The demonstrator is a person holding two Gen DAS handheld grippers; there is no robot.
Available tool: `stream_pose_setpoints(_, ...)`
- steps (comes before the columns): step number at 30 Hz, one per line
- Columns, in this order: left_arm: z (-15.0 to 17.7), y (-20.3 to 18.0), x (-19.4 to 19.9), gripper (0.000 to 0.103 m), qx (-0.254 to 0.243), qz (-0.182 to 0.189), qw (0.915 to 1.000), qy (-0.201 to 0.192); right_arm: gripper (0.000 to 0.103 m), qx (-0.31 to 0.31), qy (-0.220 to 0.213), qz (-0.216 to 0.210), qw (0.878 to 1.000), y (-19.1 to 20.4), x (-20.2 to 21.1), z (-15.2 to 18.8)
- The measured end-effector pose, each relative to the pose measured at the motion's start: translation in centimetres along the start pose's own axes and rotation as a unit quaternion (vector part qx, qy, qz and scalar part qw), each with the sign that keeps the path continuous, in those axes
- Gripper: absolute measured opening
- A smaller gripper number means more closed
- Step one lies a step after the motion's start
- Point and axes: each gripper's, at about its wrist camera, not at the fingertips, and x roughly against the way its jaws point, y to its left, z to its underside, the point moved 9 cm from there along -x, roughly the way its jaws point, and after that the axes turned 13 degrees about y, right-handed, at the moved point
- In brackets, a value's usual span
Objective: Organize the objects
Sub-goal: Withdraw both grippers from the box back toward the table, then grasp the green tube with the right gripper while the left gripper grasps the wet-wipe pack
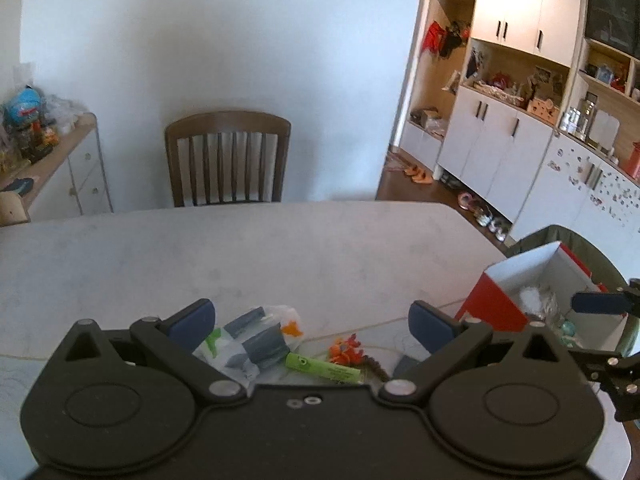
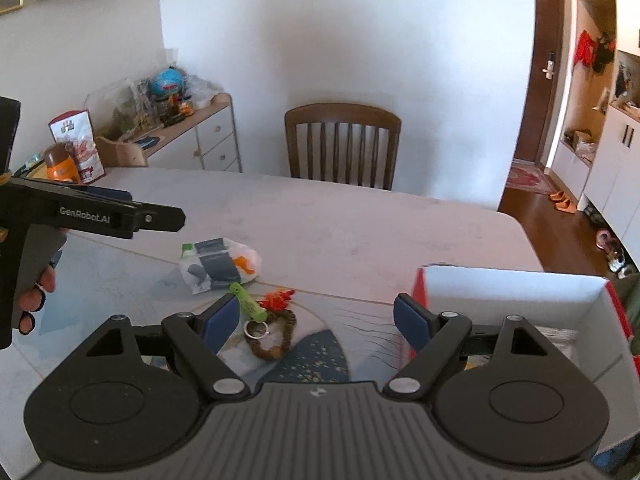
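A small pile lies on the pale table: a clear plastic bag (image 2: 218,266) with grey and orange pieces, a green tube (image 2: 248,302), an orange-red tassel (image 2: 278,299), a brown bead bracelet (image 2: 274,334) and a metal ring (image 2: 256,330). The bag (image 1: 252,340), tube (image 1: 322,367) and tassel (image 1: 346,352) sit just beyond my left gripper (image 1: 312,326), which is open and empty above them. My right gripper (image 2: 316,320) is open too, hovering near the bracelet. A red-and-white box (image 2: 520,292) stands at the right, holding small items (image 1: 540,304).
A wooden chair (image 1: 228,156) stands at the table's far side. A sideboard (image 2: 188,136) with clutter is at the left, white cabinets (image 1: 500,140) at the right. A hand (image 2: 34,296) holds the left gripper's handle. The table's far half (image 2: 360,220) is bare.
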Motion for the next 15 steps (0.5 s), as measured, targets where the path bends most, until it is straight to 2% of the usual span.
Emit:
stream_pose_setpoints(5,0.4,1.6,-1.9,0.103,-0.002,0.01,0.9998,0.016,0.084,0.029,0.025,-0.015,0.999,2.2,-2.3,-0.8)
stream_pose_setpoints(9,1.1,3.2,-4.1,0.103,0.012,0.021,0.9985,0.05,0.084,0.053,0.041,-0.03,0.997,3.8,-4.6,-1.3)
stream_pose_setpoints(15,1.9,5.5,-7.1,0.102,0.021,0.008,0.9977,0.064,0.084,0.082,0.06,-0.035,0.994,5.1,-8.6,-1.5)
